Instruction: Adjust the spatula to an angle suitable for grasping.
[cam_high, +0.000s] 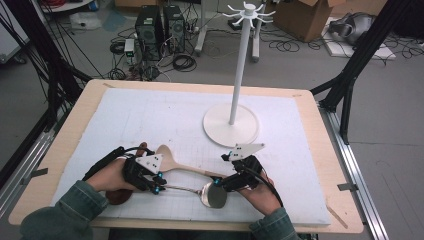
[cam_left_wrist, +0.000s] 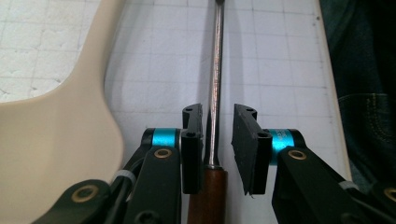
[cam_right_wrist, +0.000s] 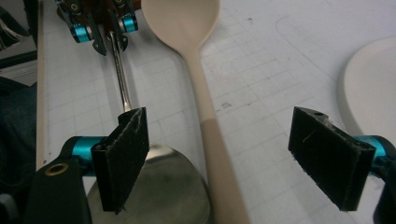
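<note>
Our left tool (cam_left_wrist: 218, 140) has its jaws slightly spread around the metal shaft of the ladle (cam_left_wrist: 215, 93), just above its wooden handle, not yet pinching it. Our right tool (cam_right_wrist: 219, 158) is spread wide over the wooden spoon's (cam_right_wrist: 205, 102) handle, beside the ladle's bowl. Both utensils lie side by side on the white surface (cam_high: 150, 115), near the stand's (cam_high: 231, 125) base.

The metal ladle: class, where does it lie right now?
In the high view the metal ladle lies near the table's front edge, just in front of the wooden spoon, its bowl below the right hand-held gripper and its shaft between the left hand-held gripper's jaws.
</note>
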